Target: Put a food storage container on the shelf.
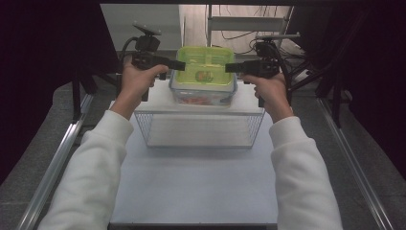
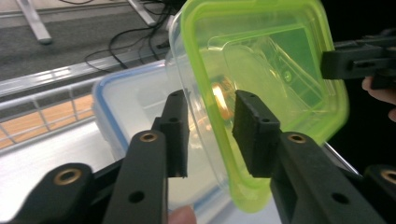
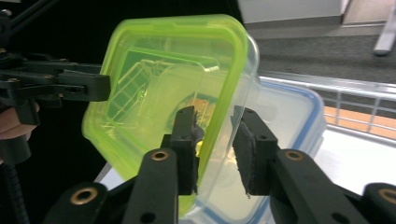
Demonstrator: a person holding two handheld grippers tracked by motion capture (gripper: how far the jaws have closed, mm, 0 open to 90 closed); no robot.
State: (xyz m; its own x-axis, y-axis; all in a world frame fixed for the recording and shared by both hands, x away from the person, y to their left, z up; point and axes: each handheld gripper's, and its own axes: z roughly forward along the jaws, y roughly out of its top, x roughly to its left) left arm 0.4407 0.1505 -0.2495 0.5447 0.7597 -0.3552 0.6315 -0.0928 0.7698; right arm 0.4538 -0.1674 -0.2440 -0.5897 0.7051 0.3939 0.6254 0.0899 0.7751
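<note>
The green-lidded box point(image 1: 205, 72) sits stacked on the blue-rimmed box point(image 1: 203, 96). Its rim lies between the part-open jaws of the left gripper point(image 2: 212, 133) and right gripper point(image 3: 217, 149), apparently released; withdrawing remains.

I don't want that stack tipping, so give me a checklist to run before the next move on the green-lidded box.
1. Left hand-held gripper astride the rim of the green-lidded box: ok.
2. Left pads pressing on the rim: not ok, there is a gap on both sides and the jaws are open.
3. Right hand-held gripper astride the opposite rim: ok, but it is also open.
4. Green-lidded box resting on the blue-rimmed box: ok in the high view. Whether it sits squarely: cannot tell.
5. Lid latched: cannot tell.
6. Wire basket in front of the stack, open on top: ok.
</note>
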